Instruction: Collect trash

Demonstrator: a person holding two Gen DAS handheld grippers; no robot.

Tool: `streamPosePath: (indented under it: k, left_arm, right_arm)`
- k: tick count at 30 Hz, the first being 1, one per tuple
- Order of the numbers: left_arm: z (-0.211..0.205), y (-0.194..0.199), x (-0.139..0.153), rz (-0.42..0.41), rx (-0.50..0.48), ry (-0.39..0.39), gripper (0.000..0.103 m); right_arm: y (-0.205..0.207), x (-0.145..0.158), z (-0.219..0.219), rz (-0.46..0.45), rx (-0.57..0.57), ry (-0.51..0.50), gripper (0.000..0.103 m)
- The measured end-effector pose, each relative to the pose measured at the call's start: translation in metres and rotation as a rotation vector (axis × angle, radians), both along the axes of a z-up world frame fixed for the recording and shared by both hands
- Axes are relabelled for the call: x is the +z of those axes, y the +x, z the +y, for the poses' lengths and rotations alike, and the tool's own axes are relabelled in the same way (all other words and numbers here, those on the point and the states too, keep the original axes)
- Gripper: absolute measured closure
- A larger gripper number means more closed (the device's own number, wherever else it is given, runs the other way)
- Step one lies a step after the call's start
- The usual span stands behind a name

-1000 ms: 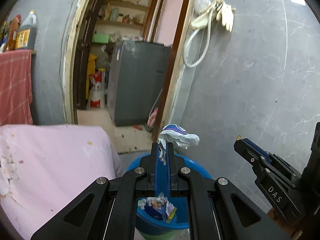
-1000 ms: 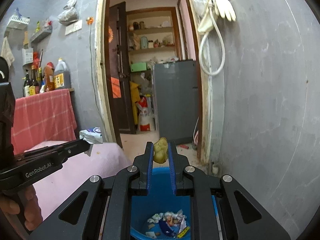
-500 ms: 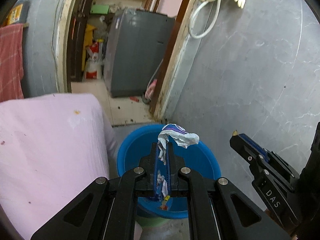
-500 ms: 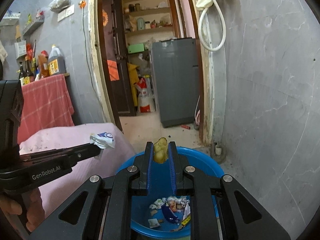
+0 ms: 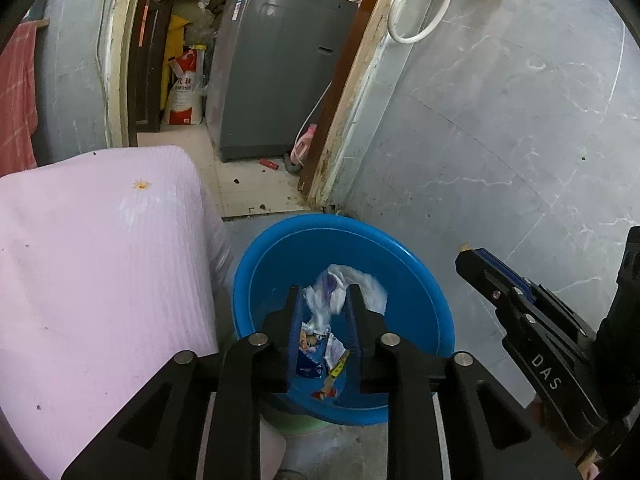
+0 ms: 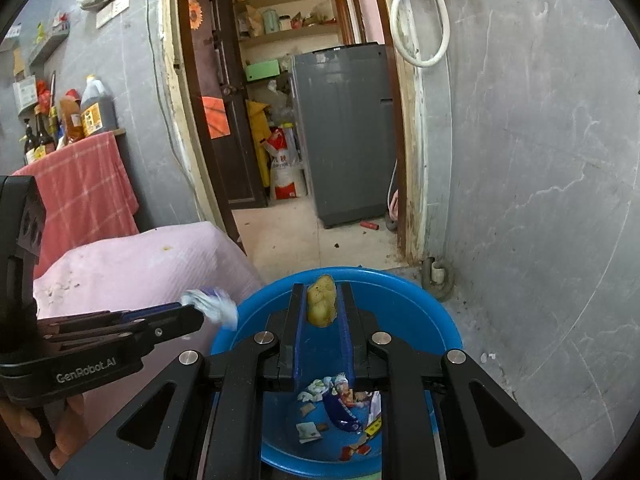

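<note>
Jaws of the left gripper [image 5: 323,306] have just been opening around the crumpled wrapper [image 5: 340,286] over the blue basin [image 5: 434,300]; hold steady until it drops. Right gripper [image 6: 320,306] grips a yellowish scrap [image 6: 321,306]; release next.

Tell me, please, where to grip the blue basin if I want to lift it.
Blue basin: probably pinch its thin rim on the side toward the grey wall, coming from above. The pink cloth crowds the other side.

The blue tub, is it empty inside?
No, the blue tub already has torn wrappers and paper scraps lying on its bottom, seen in the right wrist view.
</note>
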State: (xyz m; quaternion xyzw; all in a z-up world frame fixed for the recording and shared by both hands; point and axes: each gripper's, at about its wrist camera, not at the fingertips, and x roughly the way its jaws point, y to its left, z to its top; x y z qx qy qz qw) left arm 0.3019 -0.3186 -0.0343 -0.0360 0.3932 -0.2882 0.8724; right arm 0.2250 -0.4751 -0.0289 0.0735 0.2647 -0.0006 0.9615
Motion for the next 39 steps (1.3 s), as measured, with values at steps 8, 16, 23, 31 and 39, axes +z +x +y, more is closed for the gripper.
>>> streamPosePath:
  k: [8, 16, 23, 31, 39]
  left_arm:
    - [0.009, 0.000, 0.007, -0.009, 0.030, -0.019, 0.069]
    - [0.029, -0.006, 0.026, -0.079, 0.095, -0.043, 0.044]
    - [0.060, -0.018, 0.050, -0.195, 0.184, -0.046, 0.009]
    - [0.093, -0.046, 0.073, -0.331, 0.253, -0.069, 0.002]
    - [0.121, -0.076, 0.087, -0.401, 0.246, -0.077, 0.002]
  right_arm:
    - [-0.001, 0.003, 0.001, 0.000, -0.014, 0.011, 0.080]
    - [-0.013, 0.022, 0.007, -0.062, -0.035, -0.007, 0.060]
    - [-0.028, 0.044, 0.015, -0.129, -0.050, -0.028, 0.033]
    - [-0.049, 0.068, 0.026, -0.215, -0.056, -0.020, 0.001]
    - [-0.080, 0.083, 0.045, -0.281, -0.051, -0.018, 0.000]
